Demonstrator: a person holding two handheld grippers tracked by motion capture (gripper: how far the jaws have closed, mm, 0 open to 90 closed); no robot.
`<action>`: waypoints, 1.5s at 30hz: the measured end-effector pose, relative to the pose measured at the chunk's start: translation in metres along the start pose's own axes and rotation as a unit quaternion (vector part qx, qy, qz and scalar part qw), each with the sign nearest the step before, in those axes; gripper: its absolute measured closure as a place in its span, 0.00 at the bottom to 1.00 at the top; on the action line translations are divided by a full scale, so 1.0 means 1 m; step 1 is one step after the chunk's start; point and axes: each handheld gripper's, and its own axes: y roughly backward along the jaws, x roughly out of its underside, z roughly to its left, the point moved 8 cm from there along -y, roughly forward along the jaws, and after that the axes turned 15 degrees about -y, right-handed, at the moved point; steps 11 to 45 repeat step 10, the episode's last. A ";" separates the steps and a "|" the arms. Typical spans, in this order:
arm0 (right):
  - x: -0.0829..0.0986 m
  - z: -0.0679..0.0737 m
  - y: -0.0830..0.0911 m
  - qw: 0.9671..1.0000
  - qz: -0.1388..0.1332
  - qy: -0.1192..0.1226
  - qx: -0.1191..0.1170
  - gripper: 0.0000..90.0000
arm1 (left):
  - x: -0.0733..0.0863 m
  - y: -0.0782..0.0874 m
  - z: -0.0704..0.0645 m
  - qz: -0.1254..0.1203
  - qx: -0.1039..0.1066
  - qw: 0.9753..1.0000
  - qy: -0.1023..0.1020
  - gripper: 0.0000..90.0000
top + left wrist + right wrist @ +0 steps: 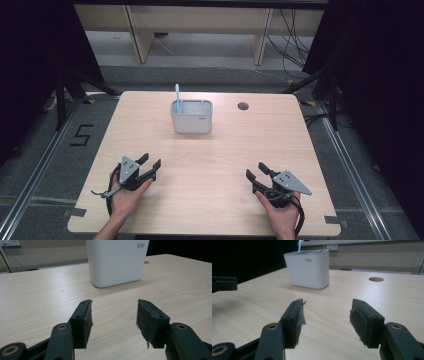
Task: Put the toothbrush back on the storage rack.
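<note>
While both rest on the table (210,165), the left hand-held gripper (151,163) and right hand-held gripper (256,172) stand apart-jawed, well short of the white holder (192,119).

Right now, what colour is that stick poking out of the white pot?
Light blue. The stick stands in the white pot; the high view shows it best.

The toothbrush (177,95) head sits hidden, probably bristles-down, inside the white holder (192,123)

Light wooden table (210,165) on grey floor (45,165); black curtains (380,75) left and right, beige cabinets (200,22) and loose cables (292,47) far side.
</note>
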 end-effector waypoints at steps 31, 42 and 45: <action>0.001 -0.001 0.001 1.000 0.003 -0.012 -0.004 0.49 | -0.002 0.006 -0.002 -0.017 -0.013 1.000 0.001 0.47; 0.001 -0.001 0.001 1.000 0.003 -0.012 -0.004 0.49 | -0.002 0.006 -0.002 -0.017 -0.013 1.000 0.001 0.47; 0.001 -0.001 0.001 1.000 0.003 -0.012 -0.004 0.49 | -0.002 0.006 -0.002 -0.017 -0.013 1.000 0.001 0.47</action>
